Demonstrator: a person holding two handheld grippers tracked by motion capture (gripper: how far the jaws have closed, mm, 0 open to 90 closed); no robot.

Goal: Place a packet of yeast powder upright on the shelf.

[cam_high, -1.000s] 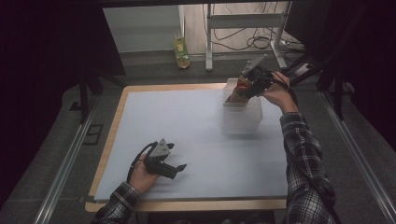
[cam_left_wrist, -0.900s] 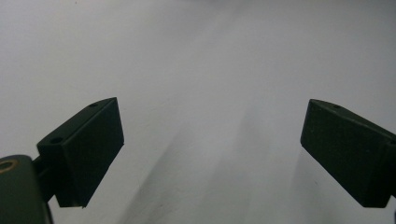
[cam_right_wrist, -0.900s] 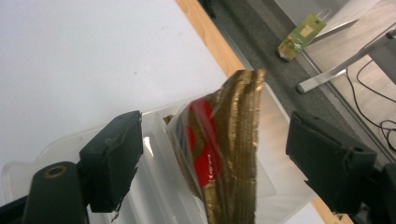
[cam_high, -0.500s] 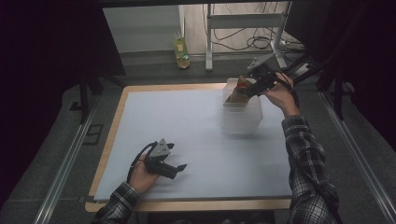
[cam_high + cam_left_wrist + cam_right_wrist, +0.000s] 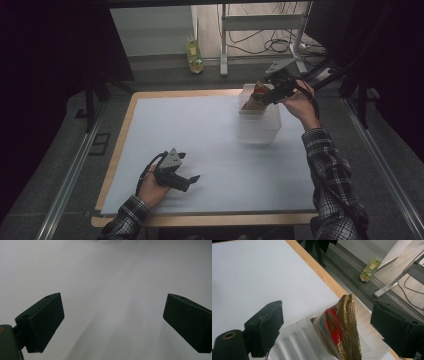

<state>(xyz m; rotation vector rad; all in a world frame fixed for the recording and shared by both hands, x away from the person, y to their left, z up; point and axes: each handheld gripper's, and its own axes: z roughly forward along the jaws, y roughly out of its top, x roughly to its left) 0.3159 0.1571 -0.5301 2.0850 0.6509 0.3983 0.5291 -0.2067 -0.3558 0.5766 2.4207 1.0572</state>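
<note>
The right gripper (image 5: 325, 327), jaws apart and just opened wider, hovers over a gold snack packet (image 5: 342, 327) standing in the clear plastic bin (image 5: 260, 125); the left gripper (image 5: 192, 179) rests open on the table (image 5: 200, 130).

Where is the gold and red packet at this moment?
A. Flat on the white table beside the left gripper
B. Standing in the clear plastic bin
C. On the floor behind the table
B: the packet stands upright inside the clear plastic bin, between the right gripper's open jaws, which do not press on it.
</note>
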